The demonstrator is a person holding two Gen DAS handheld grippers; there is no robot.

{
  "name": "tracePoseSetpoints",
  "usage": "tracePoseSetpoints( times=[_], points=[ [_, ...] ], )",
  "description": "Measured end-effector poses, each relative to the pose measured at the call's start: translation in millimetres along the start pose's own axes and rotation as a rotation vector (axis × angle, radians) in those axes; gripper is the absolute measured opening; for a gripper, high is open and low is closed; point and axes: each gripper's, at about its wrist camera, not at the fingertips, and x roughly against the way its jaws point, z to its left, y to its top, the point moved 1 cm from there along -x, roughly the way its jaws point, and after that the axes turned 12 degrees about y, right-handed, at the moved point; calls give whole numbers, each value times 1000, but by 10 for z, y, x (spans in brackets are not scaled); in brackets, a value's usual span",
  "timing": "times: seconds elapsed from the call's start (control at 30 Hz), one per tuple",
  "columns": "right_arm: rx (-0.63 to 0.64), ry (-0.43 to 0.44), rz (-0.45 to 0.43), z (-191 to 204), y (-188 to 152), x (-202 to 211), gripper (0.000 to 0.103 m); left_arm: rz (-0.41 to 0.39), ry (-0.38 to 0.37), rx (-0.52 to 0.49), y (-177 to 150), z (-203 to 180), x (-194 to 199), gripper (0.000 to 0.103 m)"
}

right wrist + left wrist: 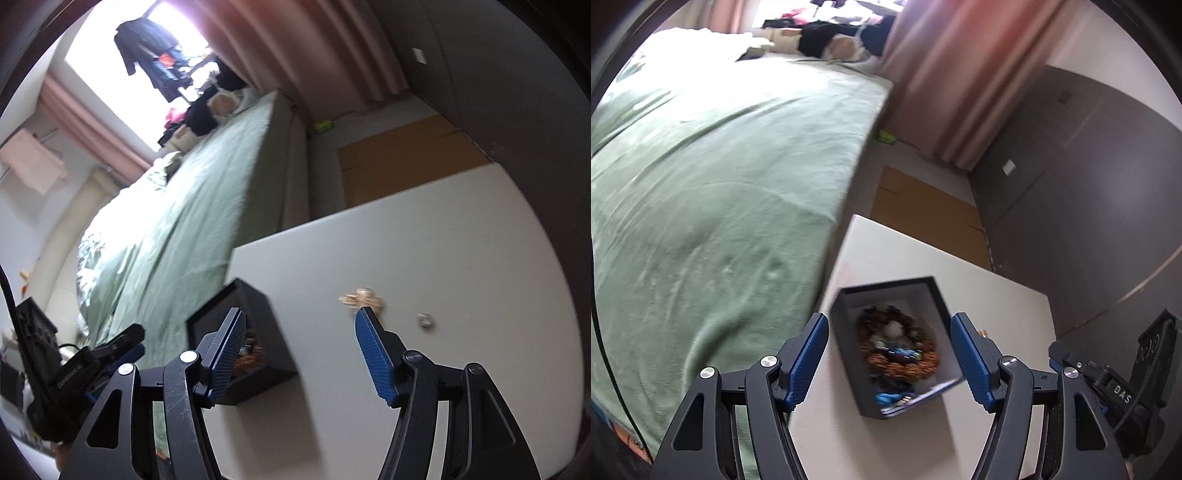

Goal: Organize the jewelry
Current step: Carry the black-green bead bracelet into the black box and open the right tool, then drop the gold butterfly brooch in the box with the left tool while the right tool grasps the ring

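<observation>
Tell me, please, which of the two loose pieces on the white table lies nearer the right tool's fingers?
The gold piece, just beyond the right tool, almost touching one blue fingertip. The small silver piece lies apart, farther out on the table.

Left gripper point(889, 363): matte black plastic linkage arms with triangular cut-outs.
Finger pads point(809, 360): long blue rubber strips, finely textured.
Pivot screws point(768, 361): round, silver, flat-headed.
Right gripper point(300, 358): the same black arms, faintly scratched; ribbed blue pads.
Markings: white letters "DAS" on a black body.
Cable: thin, black, ribbed.
</observation>
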Motion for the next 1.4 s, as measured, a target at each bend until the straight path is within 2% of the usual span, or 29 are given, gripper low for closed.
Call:
tracePoseSetpoints(
  times=[0.3,0.4,0.57,0.77,1.0,1.1,1.33,1.4],
  points=[
    [-62,-57,30,-344,30,174,63,40,-23,-143,-140,-636,-139,69],
    [-106,-40,58,-481,44,206,63,53,-27,-203,-170,-834,-191,69],
    [-155,-61,67,-668,54,270,63,82,-5,-309,-178,-1111,-317,69],
    [-189,-85,74,-819,65,328,63,116,56,-456,-199,-1397,-501,69],
    [-237,-99,63,-961,86,404,63,208,89,-568,-186,-1608,-811,69],
    [-264,-125,75,-1041,72,389,69,257,104,-627,-216,-1719,-935,69],
    [-302,-146,85,-1153,67,365,72,323,121,-726,-310,-1917,-1174,69],
    [-313,-152,82,-1177,66,370,81,336,140,-751,-354,-1954,-1267,69]
  ],
)
